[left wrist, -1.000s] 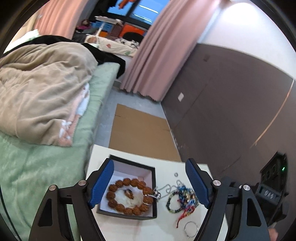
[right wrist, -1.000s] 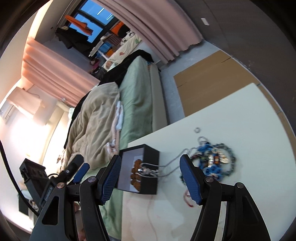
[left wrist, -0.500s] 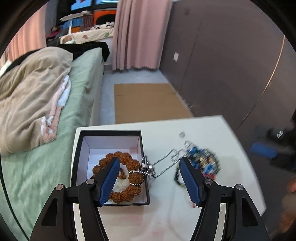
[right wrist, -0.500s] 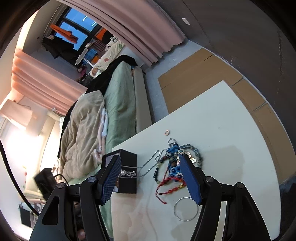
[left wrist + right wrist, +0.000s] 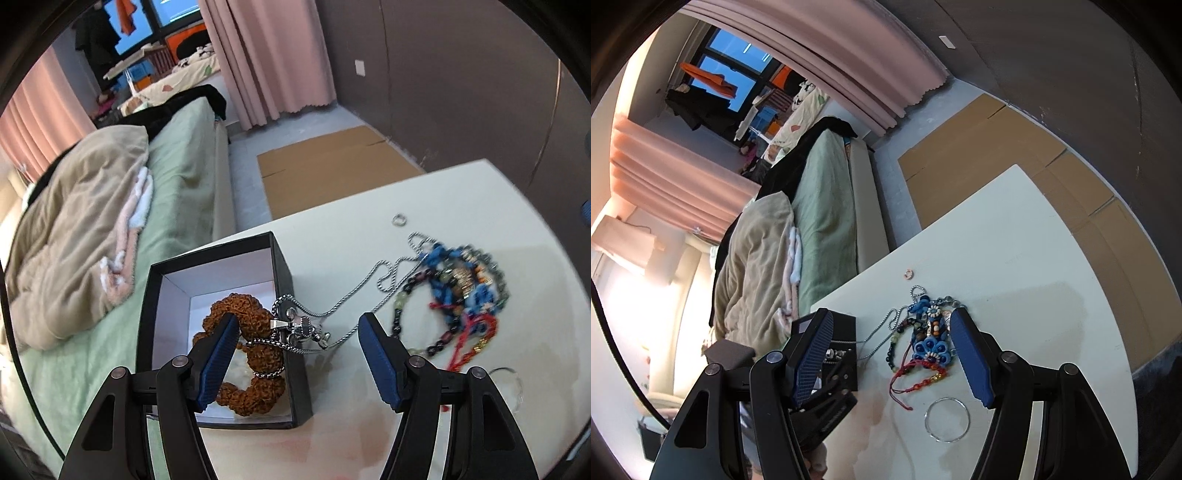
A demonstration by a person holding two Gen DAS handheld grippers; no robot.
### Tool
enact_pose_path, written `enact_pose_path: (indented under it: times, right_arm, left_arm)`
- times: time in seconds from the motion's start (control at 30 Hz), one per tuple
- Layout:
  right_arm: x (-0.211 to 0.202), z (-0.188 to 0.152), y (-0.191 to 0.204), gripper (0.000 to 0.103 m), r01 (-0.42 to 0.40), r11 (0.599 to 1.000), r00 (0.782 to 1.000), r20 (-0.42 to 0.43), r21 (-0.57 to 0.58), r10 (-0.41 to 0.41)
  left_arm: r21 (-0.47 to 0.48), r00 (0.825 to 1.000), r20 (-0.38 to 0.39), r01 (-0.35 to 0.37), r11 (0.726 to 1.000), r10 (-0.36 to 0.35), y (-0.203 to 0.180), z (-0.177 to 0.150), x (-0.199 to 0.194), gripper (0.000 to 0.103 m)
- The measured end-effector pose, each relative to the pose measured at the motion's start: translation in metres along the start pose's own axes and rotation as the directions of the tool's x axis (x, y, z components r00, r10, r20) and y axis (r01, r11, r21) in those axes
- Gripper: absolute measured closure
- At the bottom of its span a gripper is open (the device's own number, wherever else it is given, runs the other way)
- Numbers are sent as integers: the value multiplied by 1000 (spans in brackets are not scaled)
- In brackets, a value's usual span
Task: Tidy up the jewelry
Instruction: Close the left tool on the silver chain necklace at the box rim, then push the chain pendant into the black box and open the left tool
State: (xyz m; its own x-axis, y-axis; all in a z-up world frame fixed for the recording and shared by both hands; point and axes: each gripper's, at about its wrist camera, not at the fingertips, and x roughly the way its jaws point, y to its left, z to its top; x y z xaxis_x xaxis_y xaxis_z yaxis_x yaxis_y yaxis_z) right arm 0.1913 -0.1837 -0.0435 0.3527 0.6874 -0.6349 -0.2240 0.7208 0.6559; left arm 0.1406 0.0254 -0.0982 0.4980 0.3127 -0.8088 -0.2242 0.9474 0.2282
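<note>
Necklace [image 5: 303,328] between spread left tool [image 5: 295,350].

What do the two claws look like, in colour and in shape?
Both look the same. The left claw has two black angular arms with triangular cut-outs and round silver screws at the joints. Each finger carries a long blue pad with a fine ribbed texture. The right claw has the same black frame and blue pads. No cables, markings or sleeves show on them.
</note>
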Motion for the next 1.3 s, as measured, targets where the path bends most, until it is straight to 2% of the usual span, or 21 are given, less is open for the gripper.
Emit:
enact_pose_path:
  times: [0.2, 0.33, 0.37, 0.4, 0.5, 0.63, 0.73, 0.87, 1.0, 1.3]
  right_arm:
    - [-2, 2, -3, 37, 3, 1000, 1000, -3, 3, -3]
    - [-1, 2, -4, 37, 7, 1000, 1000, -9, 6, -7]
    - [-1, 2, -4, 37, 8, 1000, 1000, -10, 6, -8]
    - [0, 2, -3, 37, 10, 1000, 1000, -11, 6, -10]
    - [0, 1, -4, 37, 14, 1000, 1000, -14, 11, -13]
    - [1, -1, -5, 37, 22, 1000, 1000, -18, 11, -22]
    - [2, -2, -4, 37, 24, 1000, 999, -23, 5, -24]
    - [2, -4, -3, 37, 26, 1000, 999, -31, -3, -26]
    - [2, -6, -4, 37, 29, 1000, 999, -38, -5, -30]
    - [5, -6, -4, 37, 33, 999, 998, -51, -17, -34]
  left_arm:
    - [58, 993, -38, -110, 992, 112, -9, -1, 15, 35]
    - [65, 985, -25, -166, 984, 168, -6, 0, 16, 35]
    - [60, 986, -16, -162, 985, 164, -5, 1, 14, 42]
    - [50, 990, -10, -143, 988, 144, -2, 2, 10, 52]
    - [2, 997, 15, -74, 997, 74, 8, 4, -3, 62]
    - [-29, 999, 38, -29, 999, 30, 13, 4, -13, 62]
    - [-81, 998, 44, 51, 995, -47, 23, 4, -19, 71]
    - [-159, 991, 68, 128, 979, -119, 36, 4, -23, 72]
    - [-242, 977, 80, 211, 947, -197, 53, 4, -24, 74]
    - [-310, 949, 170, 306, 900, -264, 72, 5, -43, 74]
